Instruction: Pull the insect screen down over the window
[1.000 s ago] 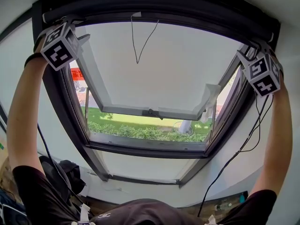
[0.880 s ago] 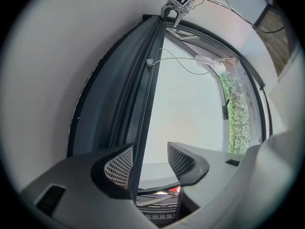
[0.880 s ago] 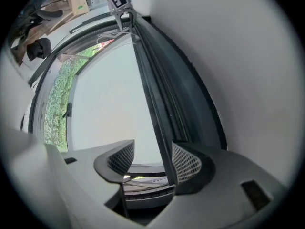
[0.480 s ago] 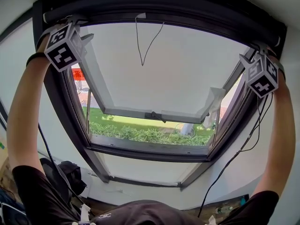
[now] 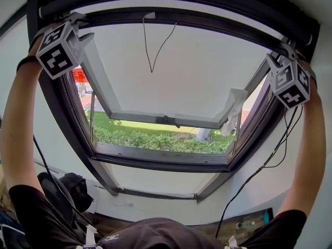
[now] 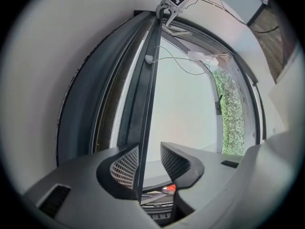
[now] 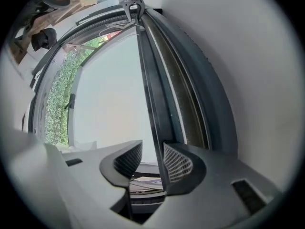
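Head view: both arms are raised to the head of the window frame [image 5: 67,118]. The left tool [image 5: 79,27] is at the top left corner, its marker cube just below. The insect screen's pull bar [image 5: 181,16] lies across the very top of the opening, not drawn down. A thin cord [image 5: 151,45] hangs from near its middle. Below it the sash [image 5: 166,82] is tipped outward, with a hedge [image 5: 155,139] showing under it. The right tool [image 5: 282,53] is at the top right corner, and a black cable [image 5: 259,173] trails down from it.

Left gripper view: the left tool [image 6: 150,152] has just been closing and its jaws now stand at a narrow gap. The pull bar [image 6: 148,80] runs between them, against the pad at that view's left. Daylight shows between the bar and the other pad, so the bar is not clamped.

Right gripper view: the right tool [image 7: 152,152] has also just been closing to a narrow gap. The pull bar [image 7: 151,80] runs between its jaws, against the pad at that view's right and clear of the other.
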